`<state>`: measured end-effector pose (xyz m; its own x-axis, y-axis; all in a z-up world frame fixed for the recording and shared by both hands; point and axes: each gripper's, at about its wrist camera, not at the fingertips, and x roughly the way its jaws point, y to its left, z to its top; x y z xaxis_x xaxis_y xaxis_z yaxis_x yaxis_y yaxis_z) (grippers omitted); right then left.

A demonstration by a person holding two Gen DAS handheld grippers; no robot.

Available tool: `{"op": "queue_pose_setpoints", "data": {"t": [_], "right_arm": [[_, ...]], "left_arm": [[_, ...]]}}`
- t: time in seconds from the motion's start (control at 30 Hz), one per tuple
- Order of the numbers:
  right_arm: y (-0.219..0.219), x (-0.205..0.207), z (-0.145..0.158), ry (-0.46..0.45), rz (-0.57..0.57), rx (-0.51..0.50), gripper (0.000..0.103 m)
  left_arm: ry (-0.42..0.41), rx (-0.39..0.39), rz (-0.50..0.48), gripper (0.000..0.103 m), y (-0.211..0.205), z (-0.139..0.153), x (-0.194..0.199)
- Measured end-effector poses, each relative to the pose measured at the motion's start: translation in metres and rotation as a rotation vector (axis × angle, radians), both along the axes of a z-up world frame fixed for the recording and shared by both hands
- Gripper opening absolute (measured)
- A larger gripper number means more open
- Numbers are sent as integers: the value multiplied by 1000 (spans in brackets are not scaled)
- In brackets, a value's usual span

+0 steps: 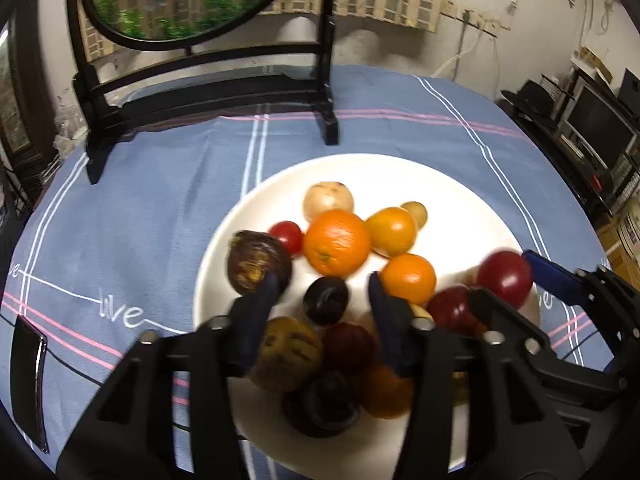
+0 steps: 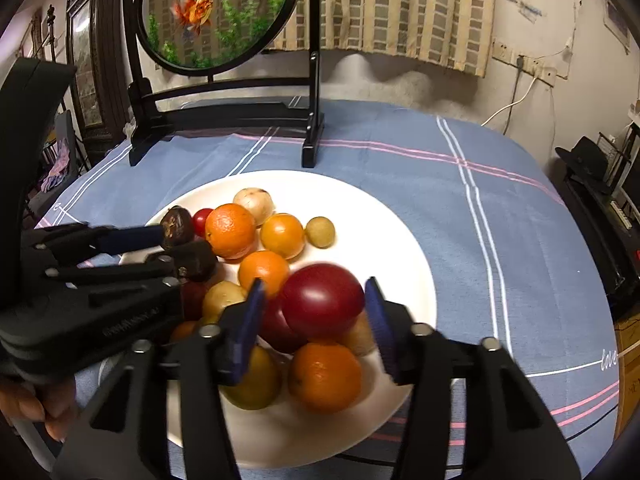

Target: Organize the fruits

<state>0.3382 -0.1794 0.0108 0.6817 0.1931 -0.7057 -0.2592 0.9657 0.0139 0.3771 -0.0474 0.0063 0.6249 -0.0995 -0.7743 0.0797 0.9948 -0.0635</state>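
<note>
Jaws of the left gripper partly open, squeezing nothing. Left tip right beside a dark brown fruit at the left edge of the white plate. A small dark plum loose in the gap, nearer the plate's middle. Just past it, toward the plate's far side, a big orange with smaller orange, yellow and pale fruits crowded round.

Jaws of the right gripper partly open too, over the plate's right side. Between the pads, a round red fruit on top of the pile, blurred and not clearly pinched. Plate itself on the counter, on a blue cloth.

Probably light, all of these. Smooth, shiny and round, so likely to slip and roll. Soft skin on the plum and the red fruit, likely easy to bruise, so squeeze gently. Firmer peel on the orange, likely a safer grip. Best to take each one across its widest middle, pads on two opposite sides. Take top ones first, to stop the rest rolling off the plate.
</note>
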Motion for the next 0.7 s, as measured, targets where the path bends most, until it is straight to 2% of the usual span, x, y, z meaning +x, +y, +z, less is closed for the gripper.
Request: {"op": "queue_pose_setpoints", "data": {"t": [0.1,0.2,0.37,0.7], "right_arm": [[-2,-4,3,-10,0,14,58],[-4,-8,5,-4,2,26,58],[-10,-15,7,4,-12,51,59],[-27,-58,7,24,-40,80,60]], "left_arm": [[-4,-29,4,60,4,5,-2],[-16,-6,-5,62,1,8,-9],[-15,-7,-2,71,3,11,-24],[-24,-16,52,81,19,12,-77]]}}
